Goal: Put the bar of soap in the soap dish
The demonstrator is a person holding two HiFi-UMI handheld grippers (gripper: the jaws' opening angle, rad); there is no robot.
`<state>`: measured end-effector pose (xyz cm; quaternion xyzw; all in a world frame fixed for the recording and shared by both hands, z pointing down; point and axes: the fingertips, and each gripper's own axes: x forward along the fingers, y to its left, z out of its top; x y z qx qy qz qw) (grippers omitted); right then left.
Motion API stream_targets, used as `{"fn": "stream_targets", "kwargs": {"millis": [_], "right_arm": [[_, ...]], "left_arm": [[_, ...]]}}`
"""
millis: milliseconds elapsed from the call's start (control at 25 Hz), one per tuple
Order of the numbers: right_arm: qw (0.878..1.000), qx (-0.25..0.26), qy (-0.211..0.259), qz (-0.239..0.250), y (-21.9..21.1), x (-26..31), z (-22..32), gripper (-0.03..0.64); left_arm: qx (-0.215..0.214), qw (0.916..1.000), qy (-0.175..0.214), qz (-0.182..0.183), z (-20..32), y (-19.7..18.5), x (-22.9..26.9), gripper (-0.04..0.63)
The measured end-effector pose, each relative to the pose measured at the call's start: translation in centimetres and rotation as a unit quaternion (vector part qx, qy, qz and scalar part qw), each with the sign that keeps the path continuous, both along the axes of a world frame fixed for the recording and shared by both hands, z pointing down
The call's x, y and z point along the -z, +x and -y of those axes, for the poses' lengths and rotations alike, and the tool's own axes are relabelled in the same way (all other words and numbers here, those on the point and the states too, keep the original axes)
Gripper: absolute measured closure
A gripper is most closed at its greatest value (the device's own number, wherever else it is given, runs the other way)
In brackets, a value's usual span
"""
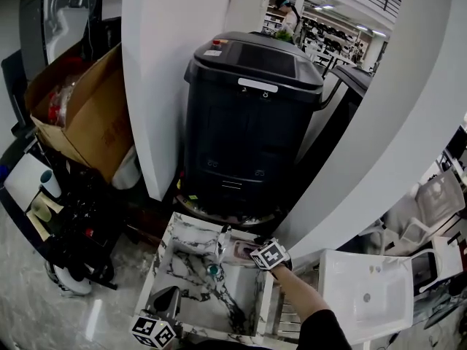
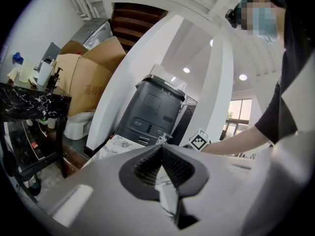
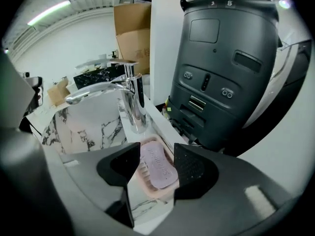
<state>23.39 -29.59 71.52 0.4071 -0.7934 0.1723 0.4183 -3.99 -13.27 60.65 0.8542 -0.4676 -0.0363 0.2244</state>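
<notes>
Pink bar of soap point(image 3: 158, 163) lies in the soap dish point(image 3: 145, 173) just beside the faucet point(image 3: 132, 102) base. Right tool point(image 3: 157, 150) hovers above it, jaws wide apart, gripping nothing. Left tool point(image 2: 161, 148), well apart from the faucet, has its jaws together and empty.

Over the soap dish point(image 3: 145, 173) you have open air. The faucet point(image 3: 134, 107) stands just behind it, its spout reaching out over the basin point(image 1: 193, 272). The dark machine point(image 3: 221, 68) rises like a wall just beyond them; the basin itself lies open to you.
</notes>
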Motion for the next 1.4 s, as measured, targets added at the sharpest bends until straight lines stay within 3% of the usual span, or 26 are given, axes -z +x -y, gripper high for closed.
{"fn": "stream_targets", "kwargs": {"millis": [320, 440, 560, 840, 1400], "right_arm": [[0.989, -0.094, 0.094, 0.07, 0.7, 4.6, -1.7, 0.412], [0.98, -0.12, 0.125, 0.096, 0.6, 6.3, -2.9, 0.52], [0.971, -0.144, 0.146, 0.122, 0.3, 7.6, -4.4, 0.528], [0.945, -0.192, 0.189, 0.187, -1.4, 10.1, -8.5, 0.614], [0.889, -0.256, 0.253, 0.284, -5.8, 15.3, -16.3, 0.614]], "left_arm": [[-0.045, 0.9989, 0.012, -0.005, 0.5, 1.5, 0.8, 0.541], [-0.064, 0.9978, 0.017, -0.006, 0.9, 2.1, 1.1, 0.541], [-0.082, 0.9964, 0.022, -0.007, 1.1, 2.5, 1.5, 0.541], [-0.126, 0.9915, 0.033, -0.006, 1.4, 2.7, 2.1, 0.541], [-0.215, 0.9757, 0.042, -0.004, 1.2, 1.7, 2.1, 0.541]]}}
